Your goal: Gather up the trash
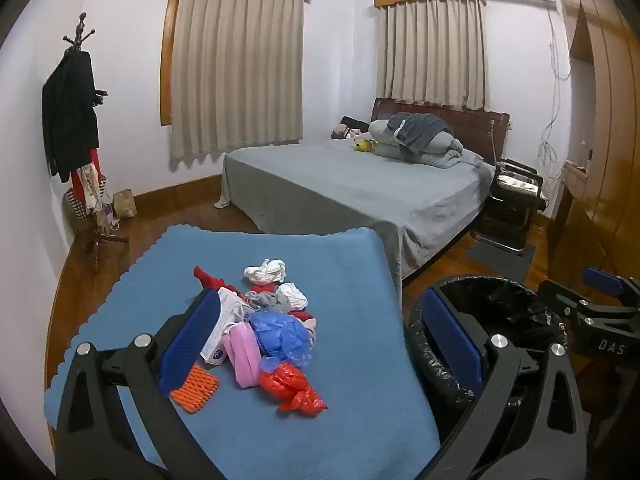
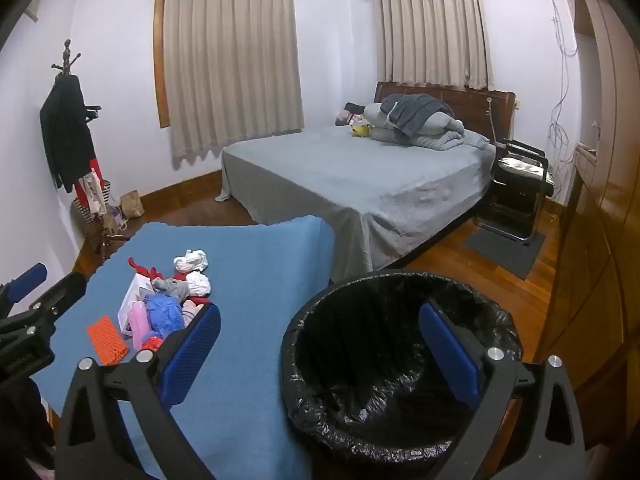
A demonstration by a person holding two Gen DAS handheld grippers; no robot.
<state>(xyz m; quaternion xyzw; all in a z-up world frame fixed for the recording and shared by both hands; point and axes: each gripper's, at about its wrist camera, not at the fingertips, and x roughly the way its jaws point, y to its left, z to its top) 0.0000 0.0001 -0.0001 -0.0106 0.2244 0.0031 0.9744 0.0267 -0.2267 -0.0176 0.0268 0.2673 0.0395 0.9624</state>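
Your work surface is a table draped in a blue cloth [image 1: 340,280] with a scalloped edge. On it sits one loose pile: crumpled white tissue [image 1: 266,271], a red sock [image 1: 208,278], grey fabric [image 1: 269,301], a white carton [image 1: 224,328], a pink case [image 1: 243,354], a blue plastic bag [image 1: 284,334], a red plastic bag [image 1: 294,390] and an orange ridged pad [image 1: 195,389].

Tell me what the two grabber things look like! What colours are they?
Both look alike. The left gripper and the right gripper have black angular plastic frames with round silver bolt heads. Each has two flat fingers covered in bright blue bumpy pads. White letters "DAS" are printed on the right gripper's black body, seen from the left wrist camera. No cables or sleeves show.
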